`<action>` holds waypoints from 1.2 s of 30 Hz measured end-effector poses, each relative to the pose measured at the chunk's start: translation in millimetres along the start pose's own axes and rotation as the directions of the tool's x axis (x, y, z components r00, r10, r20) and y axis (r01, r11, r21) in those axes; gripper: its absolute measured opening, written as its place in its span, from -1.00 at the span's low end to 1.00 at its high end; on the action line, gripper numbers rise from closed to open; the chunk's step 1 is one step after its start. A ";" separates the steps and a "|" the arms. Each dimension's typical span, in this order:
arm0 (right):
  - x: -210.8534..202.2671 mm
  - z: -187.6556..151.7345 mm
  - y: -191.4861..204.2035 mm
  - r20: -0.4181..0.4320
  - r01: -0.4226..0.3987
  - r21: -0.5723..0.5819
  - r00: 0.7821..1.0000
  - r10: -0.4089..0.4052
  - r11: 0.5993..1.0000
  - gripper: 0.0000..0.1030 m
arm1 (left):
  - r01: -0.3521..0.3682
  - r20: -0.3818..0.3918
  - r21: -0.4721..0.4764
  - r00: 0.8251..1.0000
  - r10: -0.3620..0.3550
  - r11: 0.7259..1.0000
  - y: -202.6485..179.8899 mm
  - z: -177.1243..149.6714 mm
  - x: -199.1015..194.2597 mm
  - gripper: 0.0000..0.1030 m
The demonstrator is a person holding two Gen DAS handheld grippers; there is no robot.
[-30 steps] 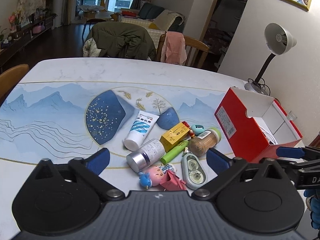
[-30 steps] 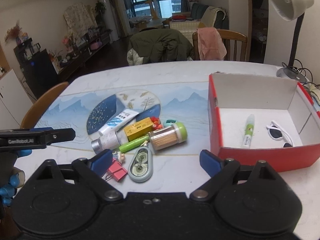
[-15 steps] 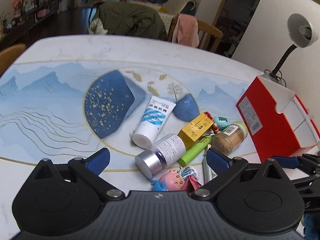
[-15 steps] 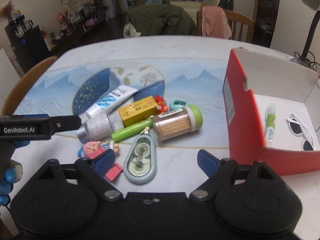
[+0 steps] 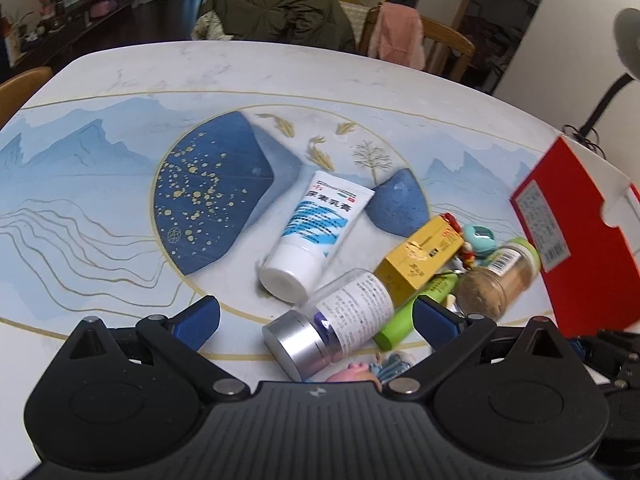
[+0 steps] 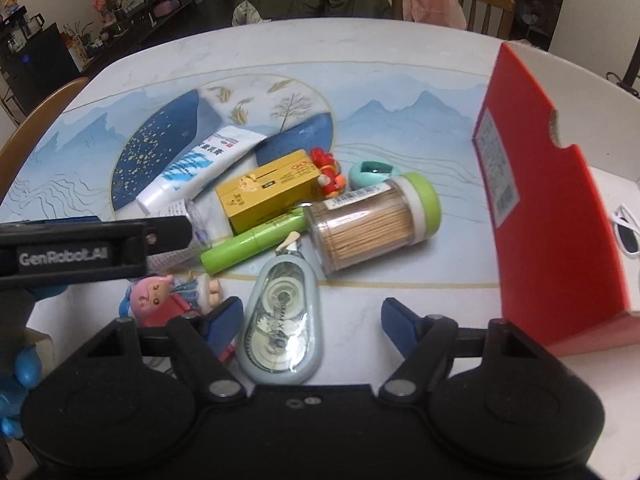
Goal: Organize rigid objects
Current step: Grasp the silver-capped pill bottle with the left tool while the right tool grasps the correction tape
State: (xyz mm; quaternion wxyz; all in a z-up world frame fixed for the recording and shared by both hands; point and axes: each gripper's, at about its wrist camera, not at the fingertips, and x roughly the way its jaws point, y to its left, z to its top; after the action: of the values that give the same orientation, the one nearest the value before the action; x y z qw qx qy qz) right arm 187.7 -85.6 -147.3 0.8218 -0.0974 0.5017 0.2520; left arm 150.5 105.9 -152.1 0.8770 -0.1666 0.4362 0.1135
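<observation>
Right wrist view puts your right gripper (image 6: 312, 320) low over the near edge of the clutter on the tabletop (image 6: 360, 56), its jaws closing with the correction tape dispenser (image 6: 282, 320) lying between them, though the pads are not yet pressing on it. That dispenser looks like hard, smooth plastic, light and rounded, so you should take it across its narrower width near the middle, where the sides run nearly parallel; pinched at the tapered nose it would likely squirt out. Just beyond it lies the toothpick jar (image 6: 372, 224) on its side with a green lid, stiff but free to roll and probably slick. Touching it are the green tube (image 6: 252, 244) and the yellow box (image 6: 272, 192), which is the easiest shape here, with flat faces. The little figurine (image 6: 168, 296) sits just beside your left fingertip. The red box (image 6: 544, 208) stands to the right, open, with white sunglasses (image 6: 628, 232) showing inside; it is likely where everything goes. In the left wrist view your left gripper (image 5: 316, 320) is wide open and holding nothing, poised above the small bottle (image 5: 332, 328) with its silver cap. That bottle looks rigid and round, so grip the labelled body rather than the shiny cap. The white cream tube (image 5: 316, 232) behind it is softer and will give under pressure.
</observation>
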 end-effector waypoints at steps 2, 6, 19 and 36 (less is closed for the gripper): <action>4.4 1.7 1.9 -0.012 0.007 -0.006 1.000 -0.007 1.000 0.43 | -0.011 -0.005 -0.013 1.000 0.011 1.000 -0.2 0.3 2.5 1.00; 10.7 2.9 6.3 -0.028 -0.001 -0.020 1.000 0.000 1.000 0.40 | -0.030 -0.012 -0.059 0.999 0.030 0.998 0.9 0.8 6.8 1.00; 20.8 4.0 17.1 -0.038 0.030 -0.071 0.999 -0.033 0.997 0.16 | -0.037 -0.047 -0.127 0.998 0.032 0.991 2.4 2.1 22.5 0.86; 7.0 -5.1 13.1 -0.040 -0.002 -0.057 0.999 0.000 0.998 -0.10 | -0.030 -0.060 -0.135 0.998 0.022 0.990 4.4 -4.2 10.8 0.48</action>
State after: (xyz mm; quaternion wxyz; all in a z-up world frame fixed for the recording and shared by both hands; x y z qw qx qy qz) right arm 179.6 -74.4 -154.6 0.8083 -0.1254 0.5108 0.2646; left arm 152.3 108.8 -164.0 0.8489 -0.2235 0.4550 0.1495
